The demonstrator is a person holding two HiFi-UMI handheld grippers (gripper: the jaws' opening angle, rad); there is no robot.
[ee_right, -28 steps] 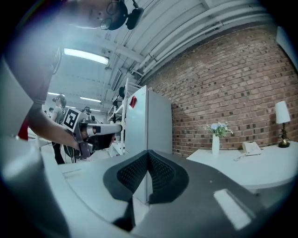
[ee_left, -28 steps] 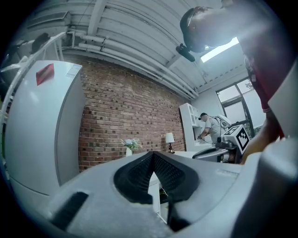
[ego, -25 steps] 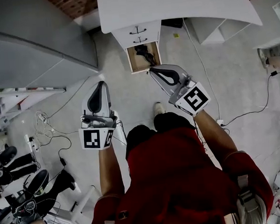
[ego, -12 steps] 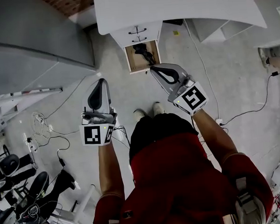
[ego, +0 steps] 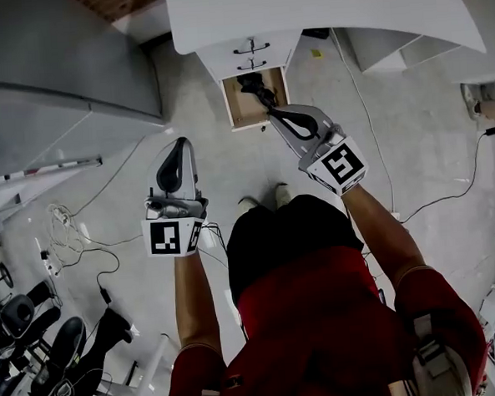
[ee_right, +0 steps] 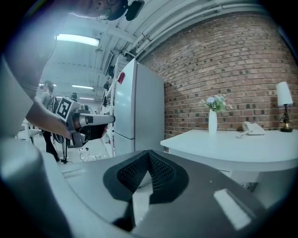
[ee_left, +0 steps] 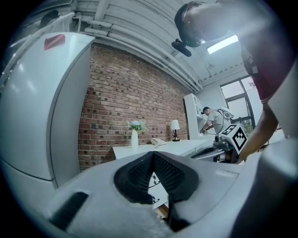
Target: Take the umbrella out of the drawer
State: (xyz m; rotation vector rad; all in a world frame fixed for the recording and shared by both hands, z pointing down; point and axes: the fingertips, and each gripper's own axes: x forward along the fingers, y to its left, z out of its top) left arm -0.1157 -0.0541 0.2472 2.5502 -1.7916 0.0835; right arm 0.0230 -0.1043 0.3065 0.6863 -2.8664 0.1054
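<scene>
Both grippers have come down and forward since the earlier frame, and the right gripper (ego: pixel 269 111) now overlaps the near right corner of the open drawer (ego: pixel 235 110) in the head view, where before it sat just short of the drawer's front. Its jaws are closed with nothing between them, as the right gripper view shows (ee_right: pixel 149 152). The left gripper (ego: pixel 180 143) hangs well to the left of the drawer over the bare floor (ego: pixel 142 107), and its jaws are likewise closed and empty (ee_left: pixel 152 154). The black umbrella (ego: pixel 255 87) lies folded inside the drawer, the lowest one in a small cabinet under the white tabletop (ego: pixel 319 9). Its near end is close to the right jaws, but whether they touch cannot be told. On the tabletop stand a vase (ee_right: pixel 213 122), a telephone (ee_right: pixel 253 128) and a lamp (ee_right: pixel 283 104).
</scene>
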